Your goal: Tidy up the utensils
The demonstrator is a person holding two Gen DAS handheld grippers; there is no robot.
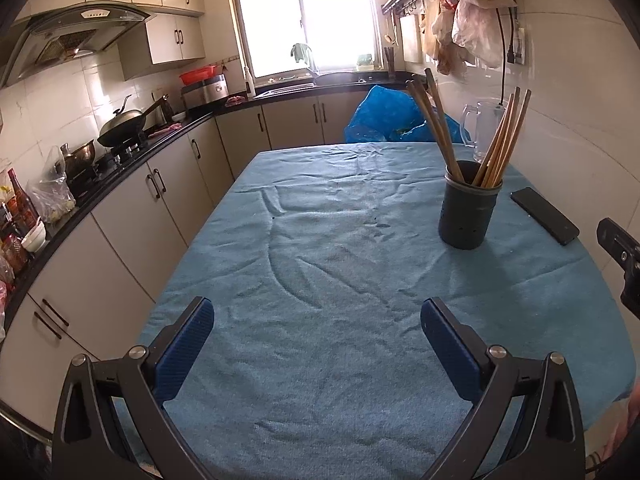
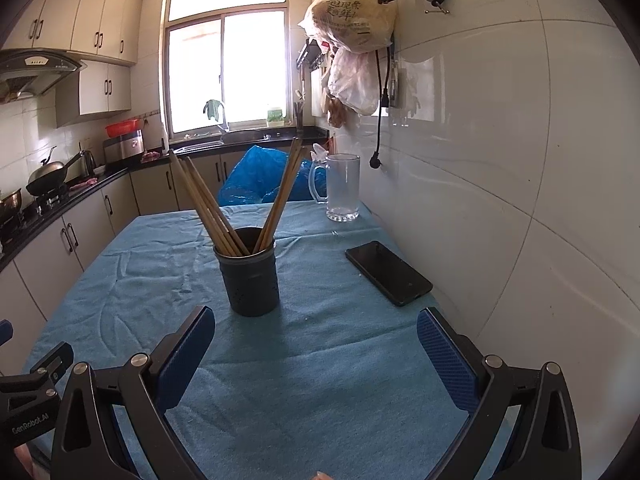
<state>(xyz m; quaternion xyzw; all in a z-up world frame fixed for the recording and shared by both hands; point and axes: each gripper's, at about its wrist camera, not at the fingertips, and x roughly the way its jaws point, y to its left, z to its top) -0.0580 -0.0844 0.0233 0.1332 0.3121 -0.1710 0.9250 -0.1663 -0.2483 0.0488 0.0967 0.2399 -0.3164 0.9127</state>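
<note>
my left gripper point(image 1: 318, 322) hangs over the near part of the table, its blue-padded fingers point(image 1: 186, 350) spread wide with nothing between them but the blue tablecloth point(image 1: 320, 240). my right gripper point(image 2: 316, 332) is likewise released, jaws wide apart and empty, above the near right part of the same cloth. the dark utensil holder point(image 2: 251, 276) stands upright on the cloth, just beyond the right gripper and slightly left of its centre line; from the left wrist view it sits toward the far right of the table. the wooden chopsticks point(image 2: 208, 204) all stand inside the holder in two fans: one bundle leans left, the other point(image 2: 282, 196) leans right, their upper ends well apart. i see no chopstick lying on the cloth. a black phone point(image 2: 388, 272) lies flat on the cloth to the right of the holder, near the white tiled wall point(image 2: 520, 160), apart from the holder. a clear glass mug point(image 2: 342, 188) stands upright at the far right end of the table, beyond the phone. a blue plastic bag point(image 2: 256, 176) rises behind the far table edge. kitchen counter point(image 1: 120, 160) runs along the left, with a wok point(image 1: 122, 122) on the stove. plastic bags point(image 2: 352, 20) hang on the wall above the mug. the edge of the other gripper body shows at each view's border.
</note>
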